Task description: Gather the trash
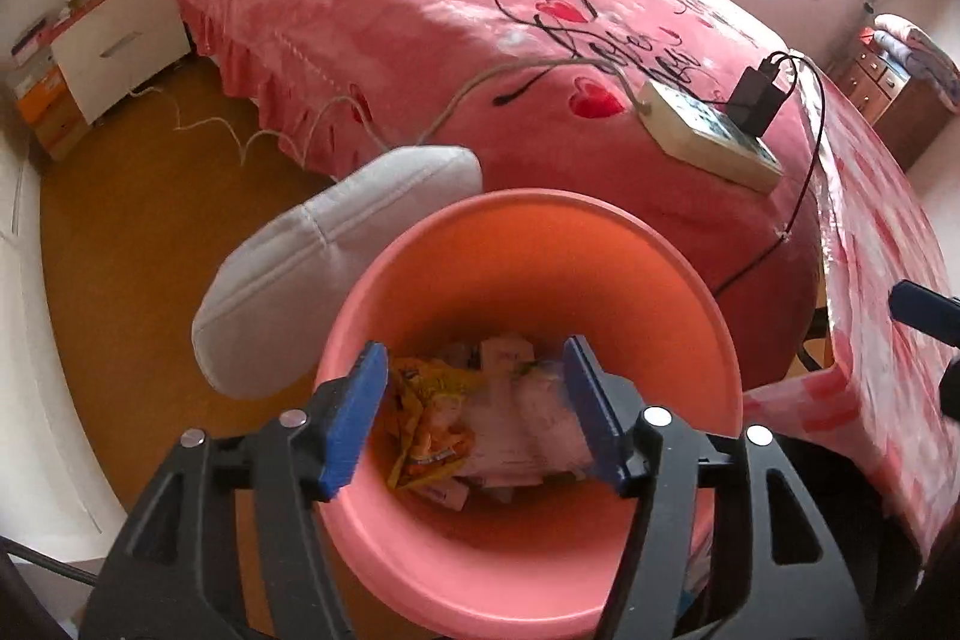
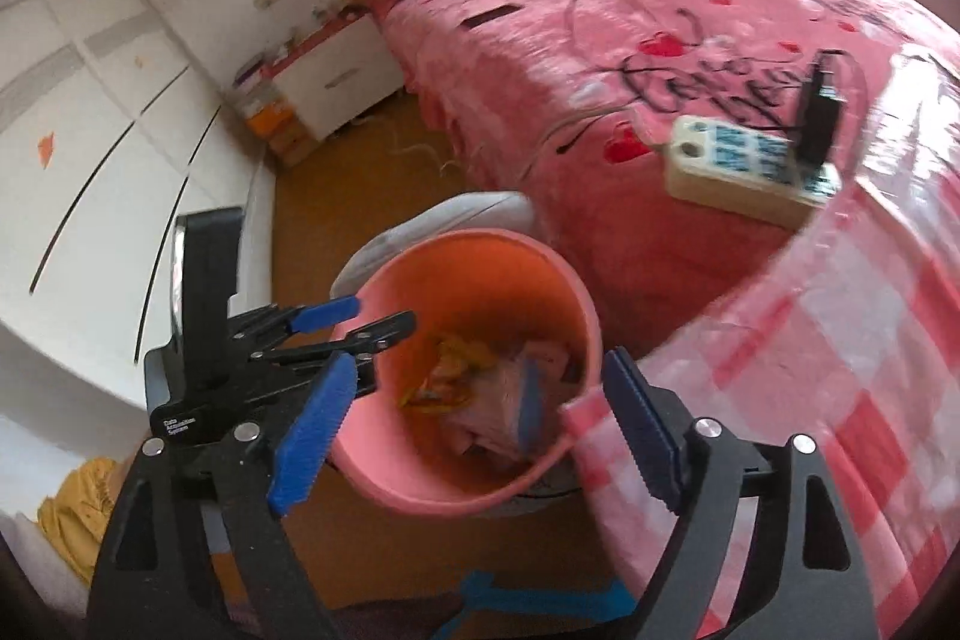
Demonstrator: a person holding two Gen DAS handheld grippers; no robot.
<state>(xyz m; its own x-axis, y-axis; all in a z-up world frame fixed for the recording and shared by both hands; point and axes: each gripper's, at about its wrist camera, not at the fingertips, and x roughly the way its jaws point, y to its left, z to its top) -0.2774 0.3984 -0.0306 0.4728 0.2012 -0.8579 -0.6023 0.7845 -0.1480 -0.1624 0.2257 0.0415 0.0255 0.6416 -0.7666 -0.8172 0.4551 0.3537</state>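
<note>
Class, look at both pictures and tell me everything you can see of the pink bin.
The bin is a round, pink, plastic-looking bucket with a wide rolled rim and no lid. It stands upright on the brown floor, between the bed and a checked table. A grey cushion lies right behind it. Inside lie a yellow wrapper and crumpled white papers. The left gripper hangs open above its mouth; nothing is seen gripping it.

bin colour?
Pink, orange-tinted inside: the trash bin. Clearest in the left wrist view.

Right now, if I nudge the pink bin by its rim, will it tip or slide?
The pink bin looks like thin plastic holding only wrappers, so probably light. On the smooth floor it would likely slide; its tall, flared shape might tip.
</note>
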